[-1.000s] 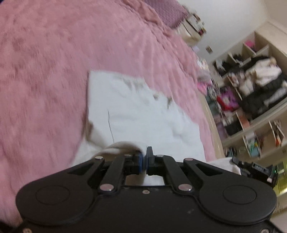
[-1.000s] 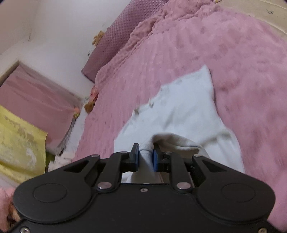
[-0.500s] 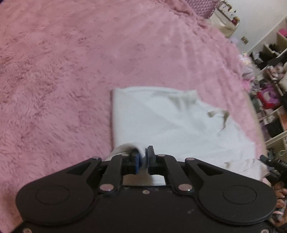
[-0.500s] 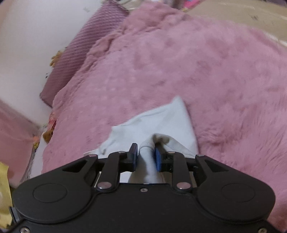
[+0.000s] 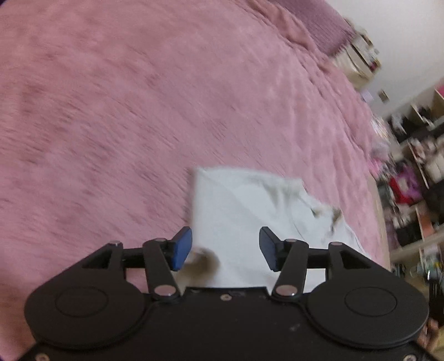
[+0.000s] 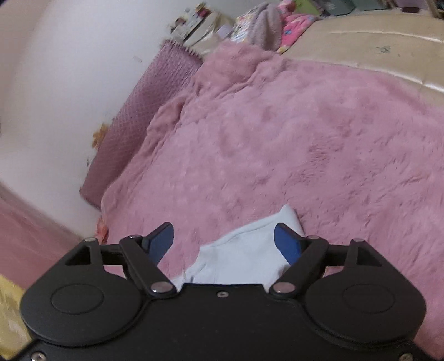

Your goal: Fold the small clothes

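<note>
A small white garment [image 5: 249, 211] lies folded on the pink fluffy blanket [image 5: 138, 111]. My left gripper [image 5: 224, 247] is open just above the garment's near left edge, holding nothing. In the right wrist view the garment [image 6: 244, 250] lies under my right gripper [image 6: 224, 238], which is open and empty, its blue pads spread on either side of the cloth. The near part of the garment is hidden behind both gripper bodies.
A purple pillow [image 6: 144, 116] lies along the white wall at the bed's far side. Bare mattress [image 6: 374, 55] shows beyond the blanket [image 6: 305, 138]. Cluttered shelves [image 5: 416, 180] stand at the right of the left wrist view. Colourful clothes [image 6: 277, 25] are piled past the bed.
Both grippers were shut on the garment's edge and carried it forward over the cloth. Now both have opened and let go, and the garment lies folded smaller.
</note>
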A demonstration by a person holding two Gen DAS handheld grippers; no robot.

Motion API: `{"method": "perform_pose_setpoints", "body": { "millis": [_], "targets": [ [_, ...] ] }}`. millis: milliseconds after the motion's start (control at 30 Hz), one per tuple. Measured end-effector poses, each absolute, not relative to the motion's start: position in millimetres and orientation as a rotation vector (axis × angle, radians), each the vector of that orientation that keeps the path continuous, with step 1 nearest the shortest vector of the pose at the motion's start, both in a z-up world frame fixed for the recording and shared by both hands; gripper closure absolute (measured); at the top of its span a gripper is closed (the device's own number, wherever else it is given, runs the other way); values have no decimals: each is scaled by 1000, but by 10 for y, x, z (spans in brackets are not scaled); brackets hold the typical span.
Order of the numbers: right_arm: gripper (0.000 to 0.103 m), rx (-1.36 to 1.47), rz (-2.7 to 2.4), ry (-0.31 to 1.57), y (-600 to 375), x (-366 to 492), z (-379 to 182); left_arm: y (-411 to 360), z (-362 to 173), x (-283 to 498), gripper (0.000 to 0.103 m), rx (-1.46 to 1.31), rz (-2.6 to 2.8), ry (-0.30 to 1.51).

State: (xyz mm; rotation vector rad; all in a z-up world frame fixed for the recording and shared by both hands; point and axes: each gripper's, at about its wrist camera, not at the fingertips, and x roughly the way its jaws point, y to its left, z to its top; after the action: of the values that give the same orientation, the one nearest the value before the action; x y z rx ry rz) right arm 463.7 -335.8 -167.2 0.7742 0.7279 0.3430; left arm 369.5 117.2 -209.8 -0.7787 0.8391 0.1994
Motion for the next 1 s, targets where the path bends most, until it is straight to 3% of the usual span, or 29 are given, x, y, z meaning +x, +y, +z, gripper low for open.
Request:
{"method": "perform_pose_setpoints", "body": {
  "millis": [267,400,600,667,733,767,833,867,1000],
  "targets": [
    [27,-89,365,817,-2905,3979,-1645,838,-2085,3209,46,-500,215,918],
    [44,-84,407,911,-2970,3949,-1930,531,-2358,3271,46,-567,120,974],
    [45,72,459,882,-3024,4012,-1969,336,-2558,3551,47,-545,131,1036],
    [60,70,446,881,-2912,4077,-1993,356,-2537,3531,48,-570,135,1013],
    [89,61,411,864,-2872,4103,-2019,399,-2477,3486,53,-575,125,962],
    [97,79,411,843,-2912,4092,-2014,407,-2459,3476,54,-573,121,948],
    [98,137,422,821,-2952,4093,-2008,435,-2412,3439,79,-560,124,930],
    [98,151,427,811,-2966,4083,-1997,440,-2398,3452,101,-554,123,932],
    [98,105,431,750,-2909,3970,-1915,403,-2325,3495,101,-532,96,936]
  ]
}}
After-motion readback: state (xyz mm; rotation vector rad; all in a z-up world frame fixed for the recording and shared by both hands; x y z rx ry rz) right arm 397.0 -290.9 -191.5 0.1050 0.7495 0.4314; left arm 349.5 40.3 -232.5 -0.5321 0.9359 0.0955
